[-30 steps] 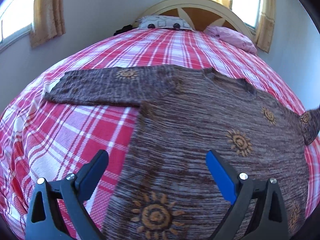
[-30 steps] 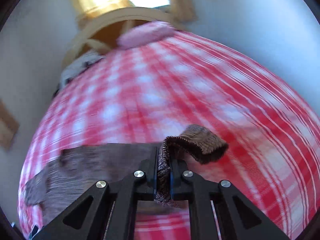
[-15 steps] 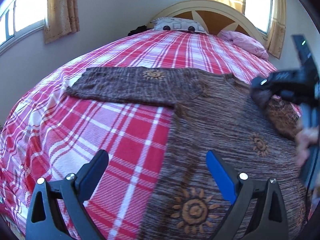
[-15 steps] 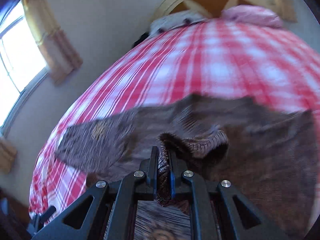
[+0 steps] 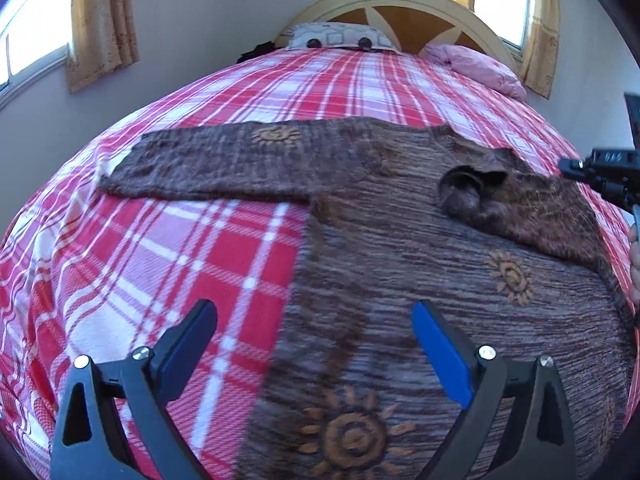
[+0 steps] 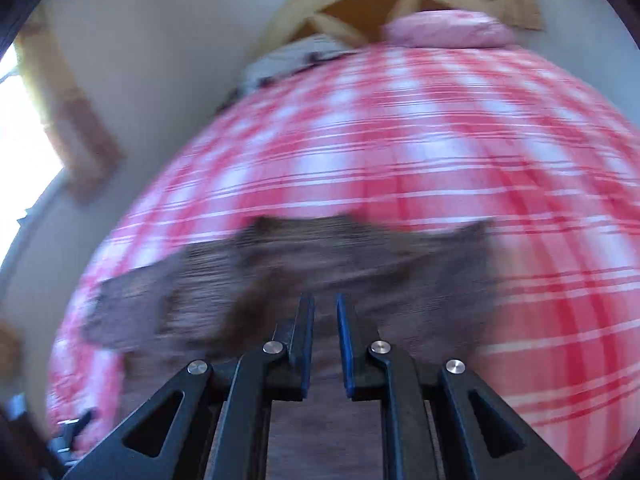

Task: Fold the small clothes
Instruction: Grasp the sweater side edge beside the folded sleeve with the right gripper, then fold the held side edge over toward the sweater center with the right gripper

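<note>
Brown sun-patterned sweater (image 5: 420, 264) lies flat, right sleeve (image 5: 520, 208) folded inward.

A brown knitted sweater with orange sun motifs (image 5: 400, 248) lies flat on the red-and-white plaid bed (image 5: 160, 248), one sleeve stretched left, the other folded across its chest (cuff curled open). The left tool (image 5: 314, 328) hangs above it, jaws wide apart, empty.

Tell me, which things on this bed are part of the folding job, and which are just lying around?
Part of the job: brown sweater, left gripper, right gripper.

Just lying about: pink pillow, patterned pillow, plaid bedspread, curtains.
</note>
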Motion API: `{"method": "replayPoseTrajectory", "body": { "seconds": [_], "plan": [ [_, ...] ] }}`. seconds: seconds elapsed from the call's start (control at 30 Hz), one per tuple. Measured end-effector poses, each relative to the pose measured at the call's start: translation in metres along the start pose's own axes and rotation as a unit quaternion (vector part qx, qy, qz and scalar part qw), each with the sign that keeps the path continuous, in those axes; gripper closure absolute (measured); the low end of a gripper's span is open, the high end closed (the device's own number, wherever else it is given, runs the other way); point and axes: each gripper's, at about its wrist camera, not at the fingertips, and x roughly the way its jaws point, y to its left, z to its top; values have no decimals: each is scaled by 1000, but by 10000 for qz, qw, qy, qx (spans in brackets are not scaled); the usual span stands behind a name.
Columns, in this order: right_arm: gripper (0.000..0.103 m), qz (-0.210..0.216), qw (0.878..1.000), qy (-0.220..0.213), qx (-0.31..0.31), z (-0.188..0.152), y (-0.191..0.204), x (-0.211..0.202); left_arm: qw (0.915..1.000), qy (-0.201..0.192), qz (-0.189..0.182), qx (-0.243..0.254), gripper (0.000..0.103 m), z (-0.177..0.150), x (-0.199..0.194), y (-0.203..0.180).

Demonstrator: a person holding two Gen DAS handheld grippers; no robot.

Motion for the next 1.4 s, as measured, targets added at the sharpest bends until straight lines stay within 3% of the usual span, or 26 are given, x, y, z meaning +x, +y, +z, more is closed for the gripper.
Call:
{"method": "replayPoseTrajectory", "body": {
  "seconds": [0.07,0.13,0.27,0.3,0.33,0.4,0.47,0.5,0.53,0.57,0.7,0.8,0.87,0.9,1.0,1.07,1.1,1.13,1.2,1.3,1.37,1.4],
  "plan": [
    [91,-275,9987,-5,419,4,-37,0,9999,-18,-19,102,3,2,0,-7],
    [91,-39,9950,85,992,5,-69,1,9997,-17,-43,224,3,4,0,-16],
    [89,308,9936,292,1044,6,-72,12,9992,-25,-53,402,3,9,1,-31],
    [76,394,9934,358,1019,7,-68,16,9991,-22,-50,417,3,10,1,-33],
    [53,435,9932,421,993,8,-65,23,9990,-12,-48,433,3,11,2,-36],
    [36,274,9942,503,908,11,-60,37,9988,9,-54,482,3,13,2,-42],
    [36,82,9949,440,908,12,-59,44,9986,-6,-34,537,3,15,1,-47],
    [42,24,9955,407,854,13,-58,43,9984,-32,-22,569,3,17,0,-49],
    [78,-109,9970,433,640,14,-53,44,9981,-56,-10,607,3,18,0,-52],
    [91,-102,9976,570,389,14,-48,47,9979,-64,9,650,3,20,1,-54],
    [93,-544,9973,417,-263,21,-45,36,9968,-89,73,790,3,28,6,-63],
    [93,-1021,9941,279,-220,27,-73,37,9967,-89,27,805,3,36,12,-69],
    [93,-1189,9916,461,-196,25,-99,50,9964,-110,-11,837,3,41,17,-75],
    [93,-950,9948,376,-51,24,-108,48,9963,-116,-14,853,3,43,19,-79],
    [92,-776,9967,8,258,23,-112,17,9952,-128,-43,972,3,49,25,-90],
    [90,-90,9990,-21,439,15,-104,-7,9942,-171,0,1065,3,53,28,-98],
    [77,201,9985,55,516,11,-99,-15,9940,-168,-4,1078,3,54,30,-100],
    [52,512,9970,115,569,4,-95,-23,9941,-155,-34,1077,3,56,32,-103],
    [24,952,9935,142,603,-16,-82,-38,9941,-150,-85,1071,3,58,34,-106],
    [24,995,9943,351,173,-44,-53,-42,9941,-76,-69,1083,3,59,40,-112],
    [29,605,9952,678,-350,-61,-32,-27,9943,-31,-107,1062,3,57,42,-115],
    [54,252,9940,728,-777,-71,-20,-21,9944,6,-132,1051,3,56,43,-117]
  ]
}}
